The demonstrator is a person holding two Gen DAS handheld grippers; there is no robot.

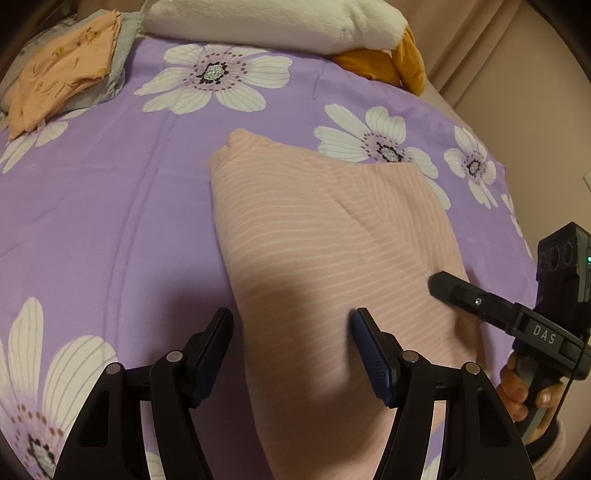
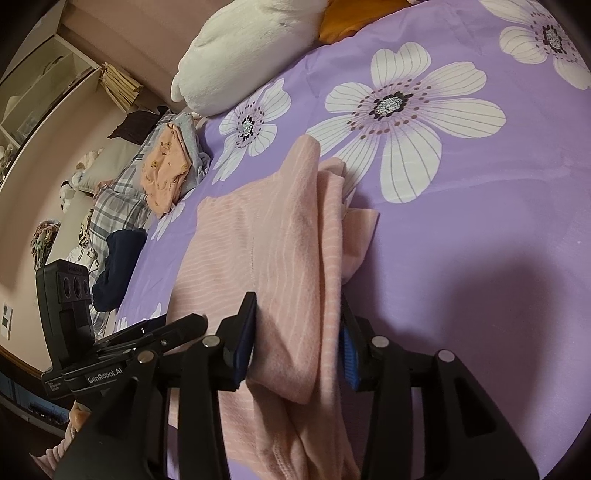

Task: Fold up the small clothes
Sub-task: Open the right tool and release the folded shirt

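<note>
A pink striped garment (image 1: 314, 236) lies partly folded on the purple flowered bedsheet (image 1: 110, 206). My left gripper (image 1: 291, 314) hovers over its near left edge, jaws wide open; one finger is above the sheet, the other above the cloth, and nothing is gripped. In the right wrist view, the garment's (image 2: 258, 236) folded-over layer runs between the jaws of my right gripper (image 2: 297, 301). The left pad lies against the fold, while the blue right pad (image 2: 349, 354) shows a small gap, so the jaws do not pinch. A finger (image 1: 454, 291) of the right gripper rests at the garment's right edge.
A folded orange garment (image 1: 62, 74) on grey cloth lies at the bed's far left corner. A white plush pillow (image 1: 258, 22) and an orange cushion (image 1: 388, 62) sit at the head. A plaid blanket (image 2: 118, 192) and dark clothes lie beyond the bed edge. A hand (image 1: 524, 395) holds the right handle.
</note>
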